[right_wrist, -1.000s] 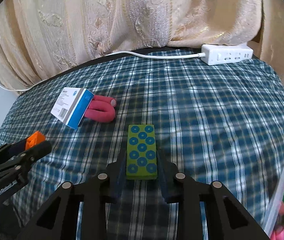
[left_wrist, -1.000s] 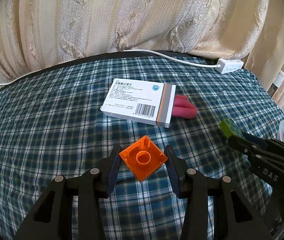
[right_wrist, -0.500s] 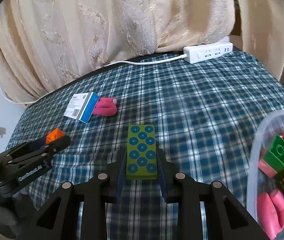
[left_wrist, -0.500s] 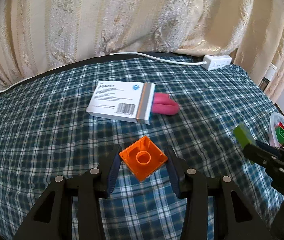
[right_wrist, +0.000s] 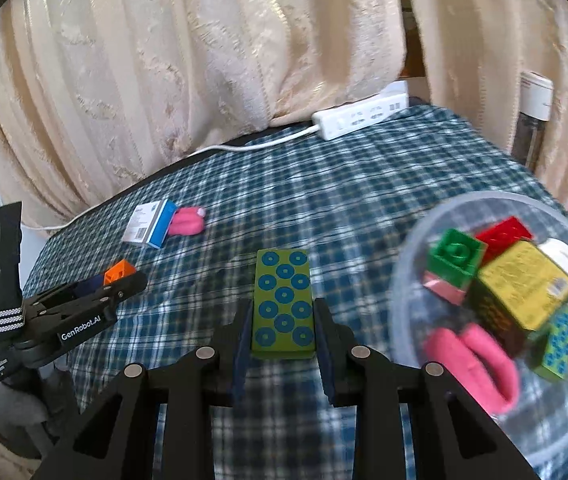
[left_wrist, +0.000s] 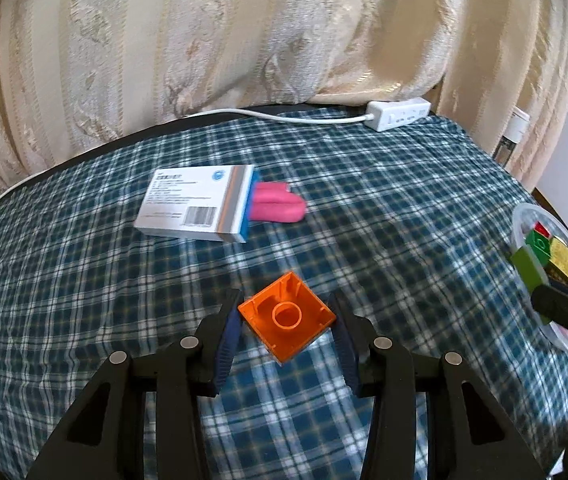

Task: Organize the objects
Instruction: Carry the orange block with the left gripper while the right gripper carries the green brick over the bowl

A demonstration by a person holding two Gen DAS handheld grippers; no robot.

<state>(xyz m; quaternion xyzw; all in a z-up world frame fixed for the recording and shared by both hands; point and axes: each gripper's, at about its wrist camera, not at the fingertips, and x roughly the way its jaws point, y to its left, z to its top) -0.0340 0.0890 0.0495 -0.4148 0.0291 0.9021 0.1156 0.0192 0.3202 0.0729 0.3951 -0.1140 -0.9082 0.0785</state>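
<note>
My left gripper (left_wrist: pixel 286 322) is shut on an orange hollow brick (left_wrist: pixel 287 316), held above the checked cloth. In the right wrist view that same gripper (right_wrist: pixel 123 280) shows at the left with the orange brick (right_wrist: pixel 119 271) at its tip. My right gripper (right_wrist: pixel 284 320) is shut on a green block with blue dots (right_wrist: pixel 283 304), just left of a clear bowl (right_wrist: pixel 412 248) holding several toy blocks. The bowl (left_wrist: pixel 522 216) sits at the right edge in the left wrist view, where the green block (left_wrist: pixel 530 266) hangs beside its rim.
A white medicine box (left_wrist: pixel 197 204) leans on a pink U-shaped piece (left_wrist: pixel 277 208) mid-table. A white power strip (left_wrist: pixel 398 114) with its cord lies at the far edge below the beige curtain (left_wrist: pixel 243 40). A bottle (right_wrist: pixel 534 120) stands at the far right.
Both grippers have moved to the right with their blocks. The bowl of blocks has come into the right wrist view and now fills its right side. The medicine box has slid leftward in both views.
</note>
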